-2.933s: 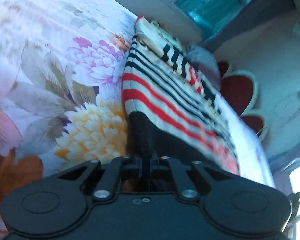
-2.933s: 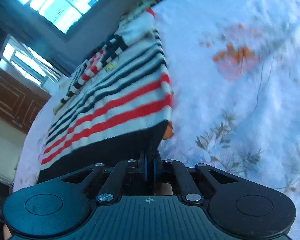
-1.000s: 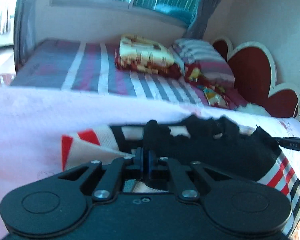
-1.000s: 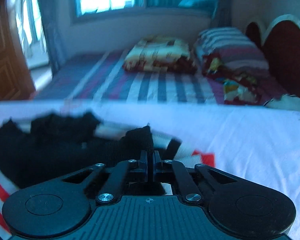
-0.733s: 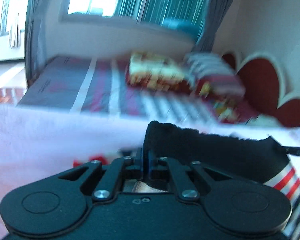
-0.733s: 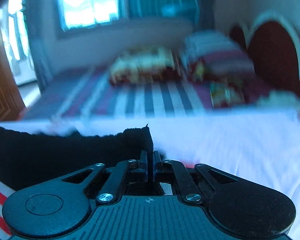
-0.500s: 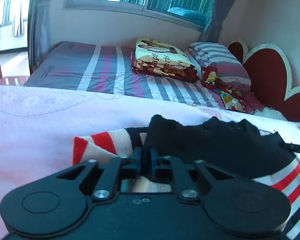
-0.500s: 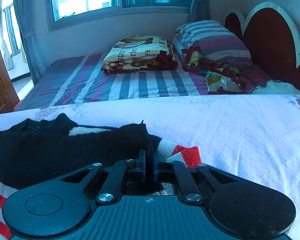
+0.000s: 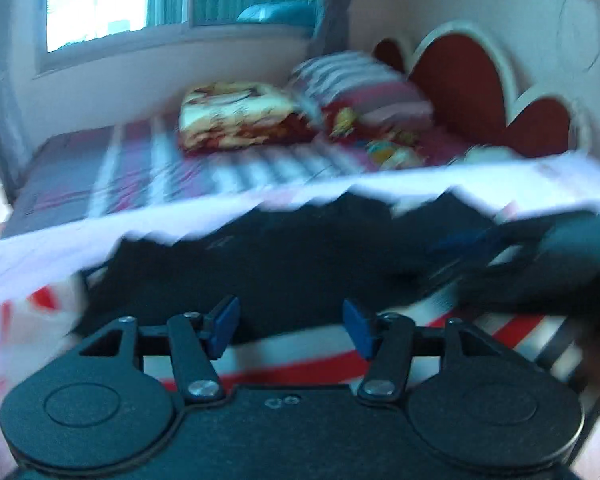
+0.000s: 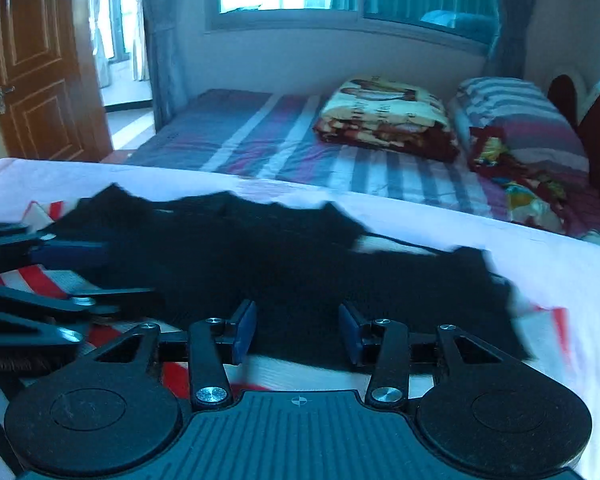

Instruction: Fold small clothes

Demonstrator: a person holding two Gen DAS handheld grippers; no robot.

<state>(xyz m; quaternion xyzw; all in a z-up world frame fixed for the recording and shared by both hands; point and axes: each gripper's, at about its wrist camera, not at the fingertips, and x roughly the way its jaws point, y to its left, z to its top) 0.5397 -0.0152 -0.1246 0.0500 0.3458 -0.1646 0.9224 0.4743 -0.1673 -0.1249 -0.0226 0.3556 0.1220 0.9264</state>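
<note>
A small knitted sweater with red, white and black stripes and a black hem band (image 9: 300,264) lies folded over on the white floral bedsheet (image 10: 539,264); it also shows in the right wrist view (image 10: 284,256). My left gripper (image 9: 290,326) is open and empty just behind the black band. My right gripper (image 10: 296,332) is open and empty at the band's near edge. The left gripper's fingers (image 10: 72,252) show at the left of the right wrist view. The right gripper shows blurred in the left wrist view (image 9: 531,256).
Beyond the white sheet lies a second bed with a striped cover (image 10: 260,136), a folded patterned blanket (image 10: 383,116) and a striped pillow (image 10: 515,112). A red heart-shaped headboard (image 9: 459,80) stands at right. A wooden door (image 10: 36,60) is far left.
Both grippers have opened and let go of the black hem. The hem now lies folded over the striped part on the bed. Both grippers have drawn back a little.
</note>
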